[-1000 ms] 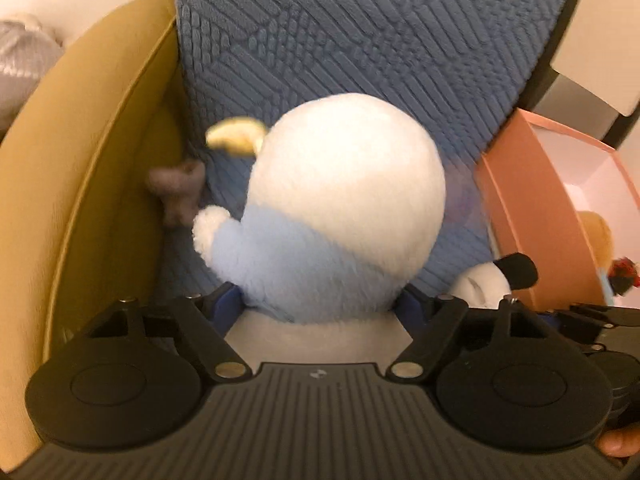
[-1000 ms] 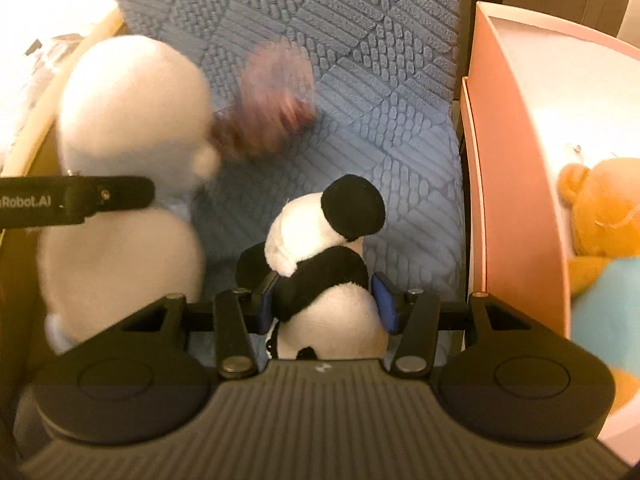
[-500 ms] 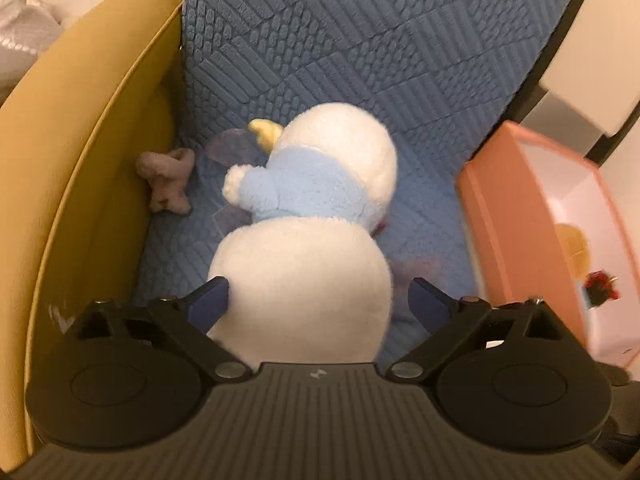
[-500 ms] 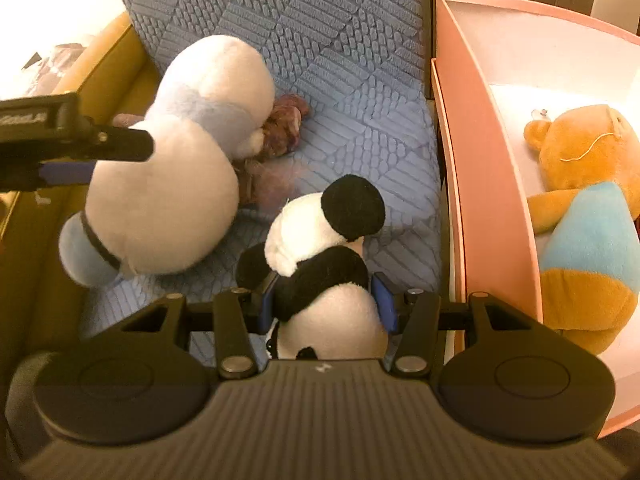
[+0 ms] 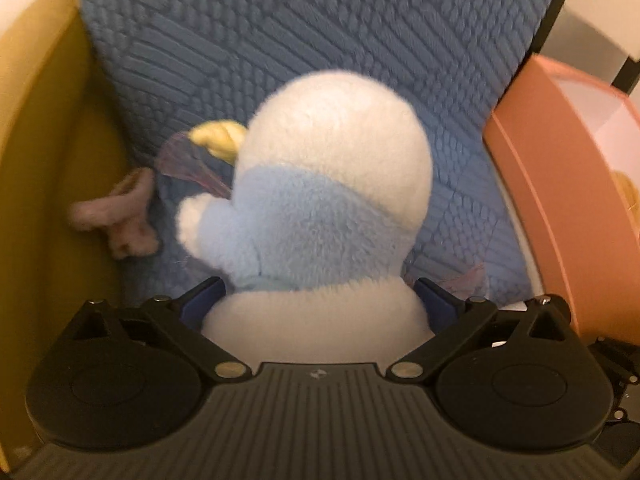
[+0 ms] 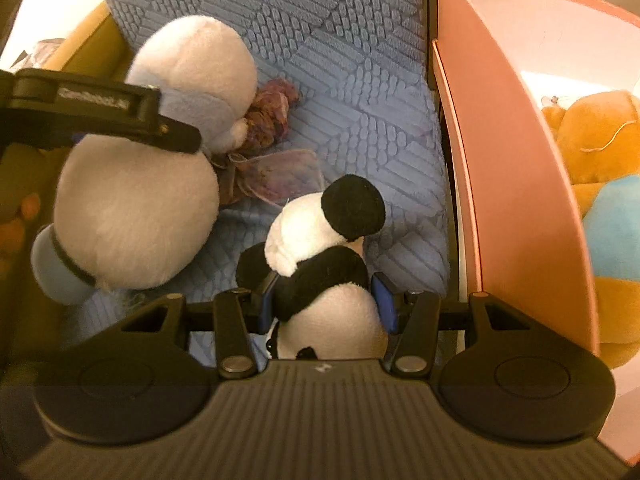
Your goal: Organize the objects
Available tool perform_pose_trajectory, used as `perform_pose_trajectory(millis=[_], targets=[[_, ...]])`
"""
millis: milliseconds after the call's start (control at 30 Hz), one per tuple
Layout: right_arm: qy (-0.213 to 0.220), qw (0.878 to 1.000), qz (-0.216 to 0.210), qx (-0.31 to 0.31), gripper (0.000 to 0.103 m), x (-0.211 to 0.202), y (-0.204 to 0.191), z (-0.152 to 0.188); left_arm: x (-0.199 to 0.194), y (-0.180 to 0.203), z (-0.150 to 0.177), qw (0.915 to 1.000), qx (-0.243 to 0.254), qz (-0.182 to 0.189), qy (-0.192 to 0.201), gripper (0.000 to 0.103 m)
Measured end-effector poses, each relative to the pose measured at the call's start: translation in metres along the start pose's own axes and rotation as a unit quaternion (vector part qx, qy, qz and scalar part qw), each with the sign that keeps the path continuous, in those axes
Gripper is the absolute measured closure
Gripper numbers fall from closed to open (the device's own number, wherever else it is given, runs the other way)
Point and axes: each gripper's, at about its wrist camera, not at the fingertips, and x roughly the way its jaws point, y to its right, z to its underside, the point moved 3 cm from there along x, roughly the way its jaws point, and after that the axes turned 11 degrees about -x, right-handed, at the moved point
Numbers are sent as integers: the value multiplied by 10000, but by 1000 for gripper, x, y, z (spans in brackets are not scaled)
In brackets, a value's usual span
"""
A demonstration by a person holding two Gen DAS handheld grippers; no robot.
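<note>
Under both your tools lies the blue quilted cushion of a seat, with a mustard-yellow armrest on its left side. On the right, just beside the cushion, stands a pink box, and inside it lies an orange plush bear with a light blue body.

Your left tool is clamped on the white and blue plush toy; its blue pads press the white body from both sides, and the round head with a yellow part stands up before the camera. From the right wrist view this toy leans over the left part of the cushion.

Your right tool is clamped on the panda plush, which is upright between the pads, near the pink box but apart from it.

Between the two toys lies a small brownish doll with thin purple wings, touching the big toy. At the armrest lies a small pinkish plush piece; it is too blurred to name.
</note>
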Motion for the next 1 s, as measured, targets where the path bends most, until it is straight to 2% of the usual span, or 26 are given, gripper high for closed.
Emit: perform_pose_trajectory(millis=[167,233,367,667,800,1000], targets=[[-46,9999,7,104,51,9,3,-1,12,-1,2,9999,-90,-56,15,2],[-31,9999,-14,154,51,8,4,-2,7,-4,2,9998,-194,-26,71,11],[42,9998,-38,193,51,0,3,-5,-9,-7,3,9994,-306,21,188,16],[233,9990,-136,363,51,-39,0,-2,-70,-13,24,9955,-812,305,369,16],[296,9981,-189,514,51,-61,-1,6,-98,-17,43,9909,-1178,554,350,16],[388,9974,-230,563,51,-97,-9,21,-131,-16,78,9853,-1511,702,364,16]])
